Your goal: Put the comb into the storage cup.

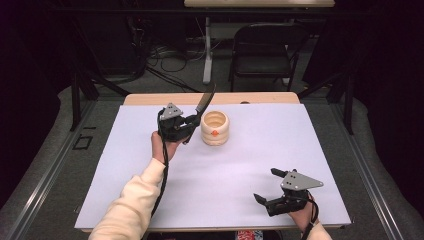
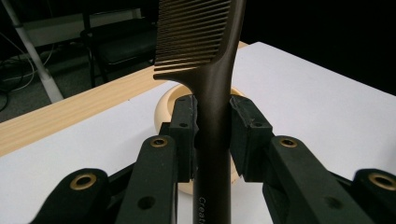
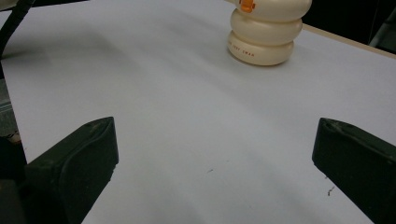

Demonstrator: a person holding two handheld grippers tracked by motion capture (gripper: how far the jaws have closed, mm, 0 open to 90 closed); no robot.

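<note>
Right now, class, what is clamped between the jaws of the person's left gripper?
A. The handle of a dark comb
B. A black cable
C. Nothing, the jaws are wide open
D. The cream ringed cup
A: in the left gripper view the left gripper has both pads pressed against the handle of the dark comb, teeth upward, with the cream cup standing behind it.

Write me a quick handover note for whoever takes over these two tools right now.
Left tool: shut on the comb by its handle, teeth end raised, right beside the cream ribbed cup.
Right tool: open, holding nothing, resting low near the front right of the white table sheet.
Done: comb picked up and brought to the cup.
Left: likely lowering the comb into the cup and letting go; it isn't inside yet.
</note>
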